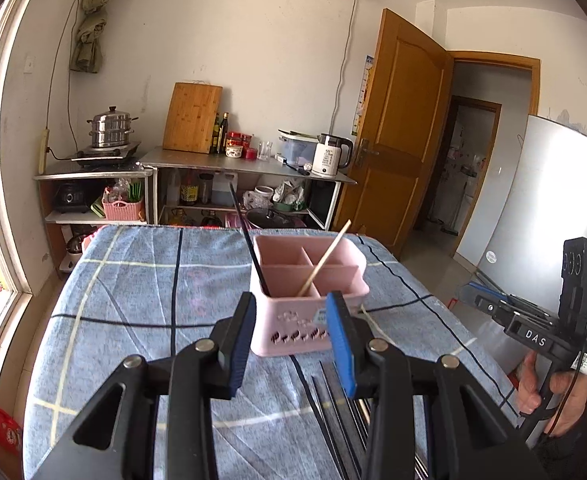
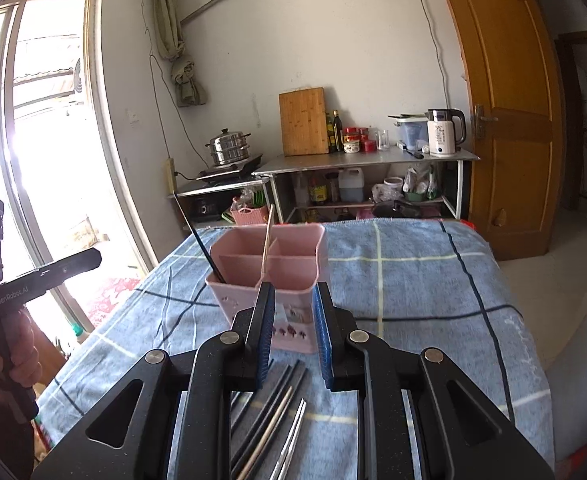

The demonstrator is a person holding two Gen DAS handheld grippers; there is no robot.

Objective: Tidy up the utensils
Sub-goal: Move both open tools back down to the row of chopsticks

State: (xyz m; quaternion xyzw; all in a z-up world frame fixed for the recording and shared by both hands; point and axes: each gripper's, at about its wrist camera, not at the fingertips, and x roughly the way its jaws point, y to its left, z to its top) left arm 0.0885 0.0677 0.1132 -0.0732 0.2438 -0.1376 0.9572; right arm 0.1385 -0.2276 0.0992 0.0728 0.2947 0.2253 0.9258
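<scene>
on the blue checked cloth (image 1: 133,280) sits pink caddy (image 1: 308,300), black chopstick (image 1: 249,236) and wooden chopstick (image 1: 325,258) standing inside. loose chopsticks (image 2: 277,408) lie before it. left gripper (image 1: 291,340) wide open, empty; right gripper (image 2: 293,336) part open, empty.

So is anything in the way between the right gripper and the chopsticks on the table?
Nothing visible is. The right gripper is open, with the loose chopsticks lying on the blue cloth right under it.

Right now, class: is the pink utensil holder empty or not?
Not empty. The pink utensil holder stands upright holding one black chopstick and one wooden chopstick, both leaning.
</scene>
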